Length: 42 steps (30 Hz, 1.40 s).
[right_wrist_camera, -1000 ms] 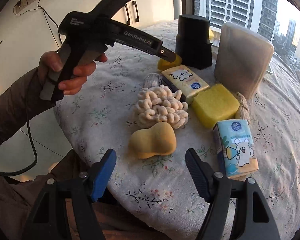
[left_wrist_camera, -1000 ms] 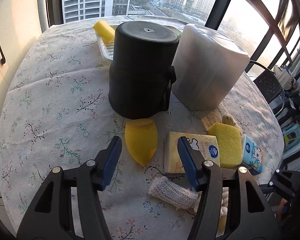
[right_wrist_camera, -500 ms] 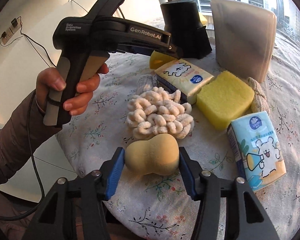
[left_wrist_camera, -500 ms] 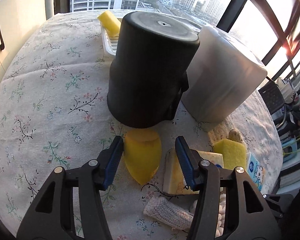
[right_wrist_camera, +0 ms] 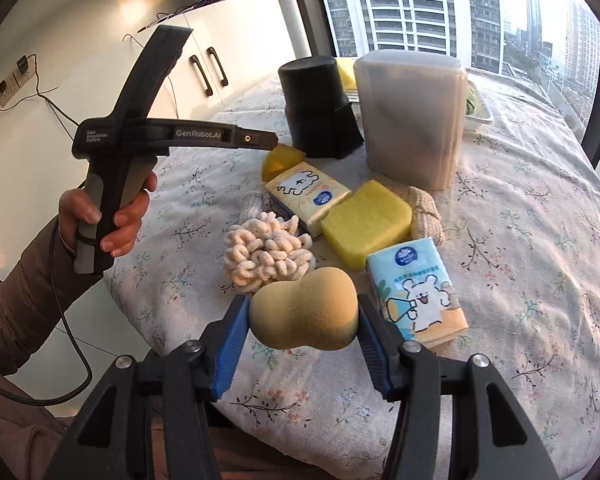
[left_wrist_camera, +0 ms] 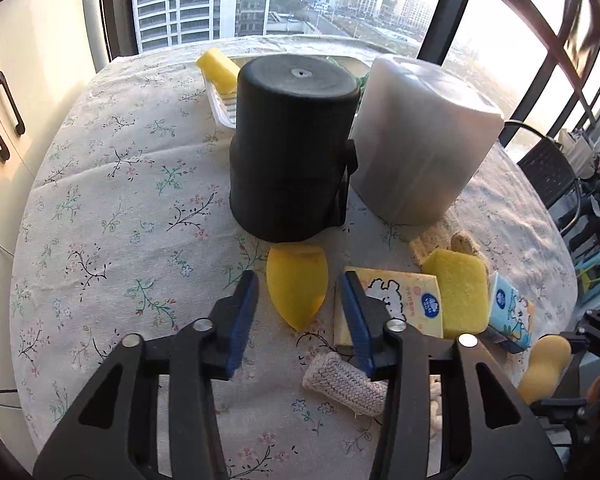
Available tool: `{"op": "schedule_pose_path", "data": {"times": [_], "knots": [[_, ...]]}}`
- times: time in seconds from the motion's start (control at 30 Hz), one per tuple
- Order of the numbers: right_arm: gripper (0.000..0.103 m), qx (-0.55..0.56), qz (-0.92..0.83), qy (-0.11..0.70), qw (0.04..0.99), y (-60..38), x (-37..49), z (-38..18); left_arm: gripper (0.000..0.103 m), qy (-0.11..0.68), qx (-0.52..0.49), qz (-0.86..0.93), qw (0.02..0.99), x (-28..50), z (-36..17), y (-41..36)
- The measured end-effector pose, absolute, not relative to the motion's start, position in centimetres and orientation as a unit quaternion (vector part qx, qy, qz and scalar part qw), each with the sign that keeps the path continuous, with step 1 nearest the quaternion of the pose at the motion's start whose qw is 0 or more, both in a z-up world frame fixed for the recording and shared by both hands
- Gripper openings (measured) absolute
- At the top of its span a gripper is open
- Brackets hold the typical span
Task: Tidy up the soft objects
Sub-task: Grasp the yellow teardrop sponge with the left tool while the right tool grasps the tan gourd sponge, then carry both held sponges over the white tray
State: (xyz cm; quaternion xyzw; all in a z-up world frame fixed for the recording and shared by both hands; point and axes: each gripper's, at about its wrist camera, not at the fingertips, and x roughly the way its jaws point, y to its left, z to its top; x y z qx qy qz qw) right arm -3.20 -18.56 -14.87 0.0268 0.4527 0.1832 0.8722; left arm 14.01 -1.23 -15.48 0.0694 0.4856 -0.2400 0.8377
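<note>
My right gripper (right_wrist_camera: 300, 326) is shut on a tan gourd-shaped sponge (right_wrist_camera: 304, 314) and holds it above the table's near edge; the sponge also shows in the left wrist view (left_wrist_camera: 546, 368). My left gripper (left_wrist_camera: 298, 316) is open and empty, its fingers on either side of a yellow teardrop sponge (left_wrist_camera: 296, 286) on the cloth. Nearby lie a cream knotted rope toy (right_wrist_camera: 266, 256), a yellow square sponge (right_wrist_camera: 366, 222), a yellow tissue pack (right_wrist_camera: 306, 194), a blue tissue pack (right_wrist_camera: 418, 290) and a knitted roll (left_wrist_camera: 344, 380).
An upturned black bin (left_wrist_camera: 292, 152) and an upturned translucent grey bin (left_wrist_camera: 420, 140) stand mid-table. Behind them a white tray (left_wrist_camera: 220, 100) holds another yellow sponge (left_wrist_camera: 216, 66). A woven beige pad (right_wrist_camera: 424, 212) lies by the grey bin. White cabinets stand left.
My right gripper closed on the tan sponge and lifted it off the table. My left gripper moved forward over the yellow teardrop sponge and narrowed a little.
</note>
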Motion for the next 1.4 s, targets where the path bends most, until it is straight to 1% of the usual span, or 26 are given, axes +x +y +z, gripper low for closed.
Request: {"op": "schedule_pose_path", "data": {"times": [0.03,0.07,0.17,0.3,0.37,0.43,0.47,0.5,0.53,0.7,0.83,1.17,1.4], "knots": [[0.056,0.028,0.179,0.453,0.873,-19.1,-3.3,-14.7,0.062,0.489,0.079,-0.23,0.838,14.1,-15.8,-1.5],[0.056,0.03,0.175,0.454,0.873,-19.3,-3.1,-14.8,0.064,0.488,0.083,-0.224,0.84,14.3,-16.1,-1.8],[0.056,0.036,0.17,0.454,0.874,-19.8,-3.1,-15.1,0.064,0.496,0.076,-0.224,0.835,15.1,-17.1,-2.5],[0.056,0.046,0.173,0.458,0.871,-19.7,-2.9,-15.5,0.064,0.508,0.01,-0.227,0.831,16.8,-18.1,-2.3],[0.056,0.039,0.172,0.456,0.872,-19.5,-3.1,-15.4,0.064,0.519,-0.002,-0.21,0.829,17.6,-18.6,-2.2],[0.056,0.036,0.174,0.454,0.873,-19.4,-3.2,-15.3,0.06,0.516,0.016,-0.184,0.836,17.9,-18.8,-2.5],[0.056,0.036,0.173,0.453,0.873,-19.4,-3.2,-15.3,0.046,0.516,0.031,-0.173,0.839,17.8,-18.8,-2.8],[0.056,0.037,0.173,0.453,0.874,-19.4,-3.2,-15.3,0.035,0.514,0.035,-0.182,0.838,17.5,-18.6,-2.9],[0.056,0.037,0.172,0.452,0.874,-19.4,-3.2,-15.2,0.034,0.514,0.027,-0.198,0.834,17.2,-18.3,-2.9],[0.056,0.041,0.161,0.448,0.878,-20.1,-3.3,-14.9,0.034,0.483,0.031,-0.196,0.853,14.7,-16.0,-2.0],[0.056,0.042,0.145,0.446,0.882,-21.0,-3.4,-14.5,0.034,0.484,0.018,-0.187,0.855,13.7,-14.8,0.1],[0.056,0.035,0.099,0.445,0.889,-24.3,-2.2,-13.3,0.034,0.479,0.005,-0.14,0.867,14.0,-14.7,5.8],[0.056,0.012,0.05,0.442,0.895,-27.8,1.3,-13.0,0.034,0.468,0.007,-0.125,0.875,15.9,-14.7,7.0]]}}
